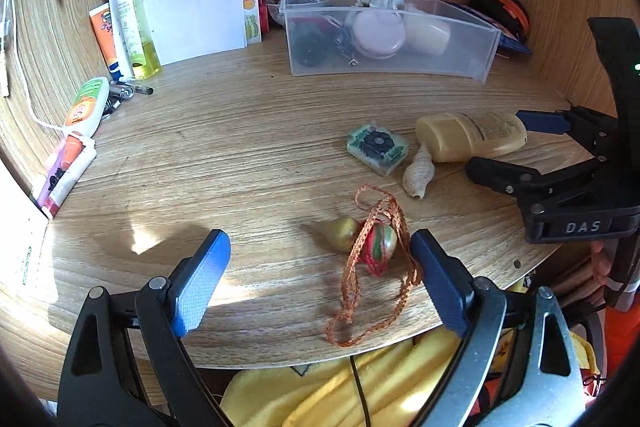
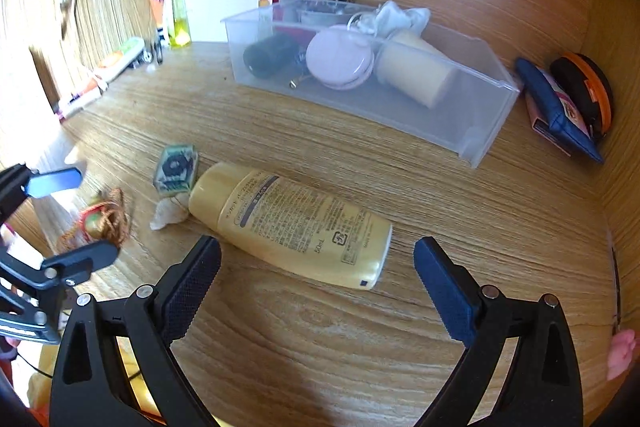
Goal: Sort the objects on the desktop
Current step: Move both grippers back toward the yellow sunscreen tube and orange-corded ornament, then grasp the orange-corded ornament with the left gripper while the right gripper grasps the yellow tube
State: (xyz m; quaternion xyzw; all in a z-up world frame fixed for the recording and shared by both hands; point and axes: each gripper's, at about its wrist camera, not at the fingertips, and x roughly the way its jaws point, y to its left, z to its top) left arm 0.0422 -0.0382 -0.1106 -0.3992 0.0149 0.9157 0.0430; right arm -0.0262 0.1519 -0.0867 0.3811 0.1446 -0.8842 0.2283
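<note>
Wood-grain desk [image 1: 248, 155], walled at back and right, with a clear bin [image 1: 400, 67] toward the back right corner and loose things near the front edge. Best done by lowering each claw squarely: right gripper [image 2: 316, 283], released and empty, to straddle the yellow bottle [image 2: 292, 223] across its narrow width, not its length; left gripper [image 1: 320, 279], also released wide, to close on the corded charm [image 1: 376, 243], not its trailing orange cord [image 1: 352, 307]. Bottle lying flat just ahead of the right jaws near the front edge, its tail end between the tips; charm just ahead of the left jaws, close to the inner pad, cord looping to the desk's front edge.
</note>
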